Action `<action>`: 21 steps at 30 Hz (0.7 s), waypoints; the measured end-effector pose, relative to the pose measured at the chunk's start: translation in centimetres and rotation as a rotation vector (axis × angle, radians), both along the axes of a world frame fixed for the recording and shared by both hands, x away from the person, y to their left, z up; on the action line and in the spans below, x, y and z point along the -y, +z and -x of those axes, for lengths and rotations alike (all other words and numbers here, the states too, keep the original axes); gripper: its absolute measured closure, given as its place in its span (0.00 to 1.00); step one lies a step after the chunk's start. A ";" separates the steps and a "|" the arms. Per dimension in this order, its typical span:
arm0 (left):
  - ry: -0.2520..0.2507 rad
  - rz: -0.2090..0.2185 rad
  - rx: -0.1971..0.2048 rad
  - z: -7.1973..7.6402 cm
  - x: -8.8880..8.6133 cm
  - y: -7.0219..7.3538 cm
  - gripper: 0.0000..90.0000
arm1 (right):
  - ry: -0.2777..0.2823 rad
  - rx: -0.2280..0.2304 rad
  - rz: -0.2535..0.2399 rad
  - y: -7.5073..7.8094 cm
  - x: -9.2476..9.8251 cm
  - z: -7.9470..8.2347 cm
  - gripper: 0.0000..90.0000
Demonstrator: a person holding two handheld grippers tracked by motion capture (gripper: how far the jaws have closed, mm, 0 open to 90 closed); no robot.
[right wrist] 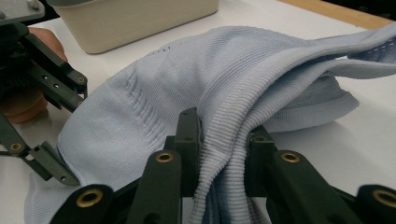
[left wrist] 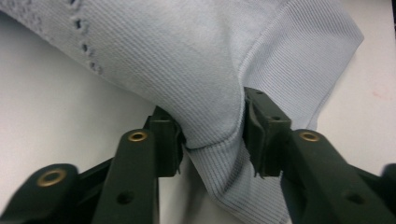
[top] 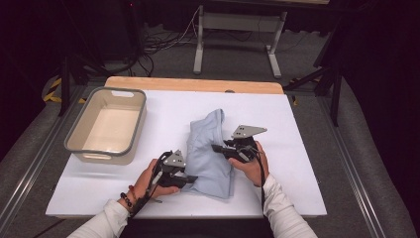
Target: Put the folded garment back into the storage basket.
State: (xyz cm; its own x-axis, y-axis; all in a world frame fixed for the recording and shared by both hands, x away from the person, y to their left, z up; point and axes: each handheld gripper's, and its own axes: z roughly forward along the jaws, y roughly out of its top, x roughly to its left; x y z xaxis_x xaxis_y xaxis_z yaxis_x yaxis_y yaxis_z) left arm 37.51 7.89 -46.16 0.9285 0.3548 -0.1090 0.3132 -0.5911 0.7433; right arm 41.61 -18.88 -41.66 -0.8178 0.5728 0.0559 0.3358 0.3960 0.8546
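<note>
Pale blue knit garment (top: 210,151) lies crumpled on the white worktop (top: 297,148), a little toward the near edge and about midway between the side edges, with a claw at each of its near corners. At the near left of the cloth, the left claw (top: 190,178) meets the garment's lower edge; in the left gripper view its two black jaws stand either side of a gathered fold of ribbed fabric (left wrist: 219,140), the pads pressing into the cloth so that it bunches between them, the gap fairly narrow. The left hand (top: 153,181) behind it rests close to the worktop's near edge, with a dark bead bracelet (top: 125,201) at the wrist.

Slightly farther in, on the garment's right side, the right claw (top: 217,148) points leftward into the cloth. In the right gripper view its jaws are narrowed on a thick ribbed hem (right wrist: 224,154), which runs up between the pads and is lifted in a ridge off the worktop. The right hand (top: 252,166) holds that claw from the right, and the same view shows the left claw (right wrist: 70,135) across the cloth at the garment's far side.

Beyond the left claw, well apart from the garment, a beige tub (top: 74,134) with a grey rim sits near the worktop's far left corner. Nothing lies between the claws and the cloth. Past the far edge, a bare wooden strip (top: 198,84) runs along the worktop.
</note>
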 end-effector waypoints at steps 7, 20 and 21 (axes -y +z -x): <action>-0.003 0.009 0.019 0.2 -0.2 0.3 0.79 | 0.012 0.028 -0.012 0.7 0.2 0.6 0.81; -0.002 0.022 0.072 0.3 -0.8 1.2 0.82 | 0.011 0.084 -0.024 2.0 0.1 1.5 0.81; -0.001 0.023 0.077 0.3 -0.8 1.2 0.82 | 0.011 0.087 -0.027 2.1 0.1 1.6 0.81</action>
